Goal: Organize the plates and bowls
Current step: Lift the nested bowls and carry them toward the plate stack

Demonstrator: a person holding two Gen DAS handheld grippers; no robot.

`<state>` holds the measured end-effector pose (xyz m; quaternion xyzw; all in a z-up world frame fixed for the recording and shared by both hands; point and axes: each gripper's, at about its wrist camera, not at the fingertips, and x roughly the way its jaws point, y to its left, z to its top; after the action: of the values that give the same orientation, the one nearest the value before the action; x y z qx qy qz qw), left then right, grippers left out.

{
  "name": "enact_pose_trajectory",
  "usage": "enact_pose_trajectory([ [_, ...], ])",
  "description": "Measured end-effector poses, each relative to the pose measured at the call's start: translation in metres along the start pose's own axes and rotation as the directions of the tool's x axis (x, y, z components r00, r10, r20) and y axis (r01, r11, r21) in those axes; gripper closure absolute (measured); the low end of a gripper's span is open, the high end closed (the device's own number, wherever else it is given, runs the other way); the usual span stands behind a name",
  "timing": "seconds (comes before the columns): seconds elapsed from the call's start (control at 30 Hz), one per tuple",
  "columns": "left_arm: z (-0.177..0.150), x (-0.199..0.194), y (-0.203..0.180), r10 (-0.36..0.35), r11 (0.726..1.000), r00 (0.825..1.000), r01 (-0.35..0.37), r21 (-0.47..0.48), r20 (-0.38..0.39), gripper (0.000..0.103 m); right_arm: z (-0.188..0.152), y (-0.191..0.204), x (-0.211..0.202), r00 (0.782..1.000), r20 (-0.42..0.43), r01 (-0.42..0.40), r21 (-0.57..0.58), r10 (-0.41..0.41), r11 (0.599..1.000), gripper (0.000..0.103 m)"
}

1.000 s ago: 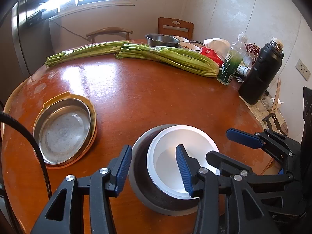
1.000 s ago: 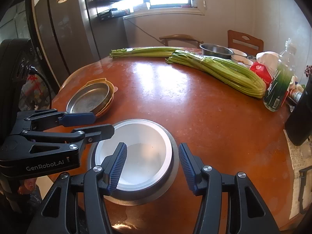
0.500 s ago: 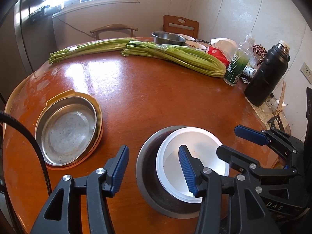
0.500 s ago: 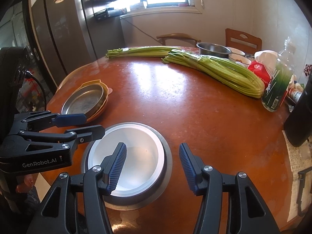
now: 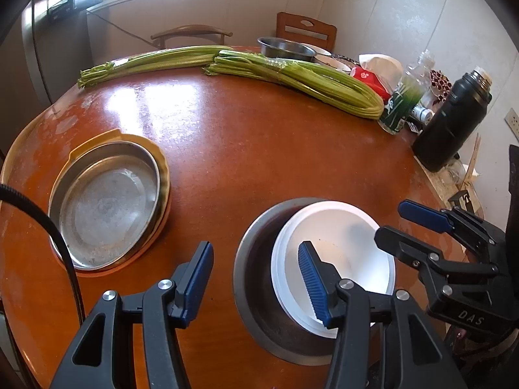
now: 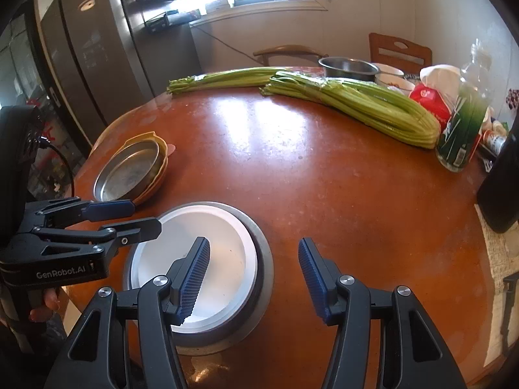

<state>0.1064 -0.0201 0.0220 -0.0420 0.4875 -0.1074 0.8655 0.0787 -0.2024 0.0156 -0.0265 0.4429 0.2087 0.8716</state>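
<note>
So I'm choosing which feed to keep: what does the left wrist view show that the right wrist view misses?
Only the left wrist view shows the black flask whole, cap included. Only the right wrist view shows the tall dark fridge. Both show the white bowl nested in the metal bowl, the stacked plates, the celery, and both grippers' open jaws.

We find the table [image 5: 259, 149] centre bare; celery [image 5: 301, 77], bottle [image 5: 402, 103] and flask [image 5: 451, 123] block its far and right edges.
</note>
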Motion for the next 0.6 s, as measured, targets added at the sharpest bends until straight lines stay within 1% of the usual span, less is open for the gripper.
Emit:
enact_pose_trajectory([
  [0.17, -0.006, 0.002, -0.002, -0.016, 1.000, 1.000, 0.017, 0.006, -0.011, 0.048, -0.007, -0.002, 0.005, 1.000, -0.023, -0.011, 0.015, 0.012, 1.000, 0.044],
  [0.33, -0.010, 0.008, 0.004, -0.029, 0.999, 0.999, 0.028, -0.032, -0.040, 0.048, -0.011, -0.002, 0.010, 0.999, -0.041, -0.019, 0.029, 0.020, 0.999, 0.044],
  [0.4, -0.012, 0.011, 0.007, -0.044, 0.998, 0.998, 0.041, -0.047, -0.051, 0.048, -0.013, -0.002, 0.012, 0.998, -0.051, -0.033, 0.041, 0.035, 0.999, 0.044],
  [0.6, -0.015, 0.018, 0.007, -0.061, 0.997, 0.995, 0.058, -0.049, -0.074, 0.047, -0.016, 0.000, 0.019, 0.996, -0.077, -0.037, 0.047, 0.040, 0.998, 0.044],
])
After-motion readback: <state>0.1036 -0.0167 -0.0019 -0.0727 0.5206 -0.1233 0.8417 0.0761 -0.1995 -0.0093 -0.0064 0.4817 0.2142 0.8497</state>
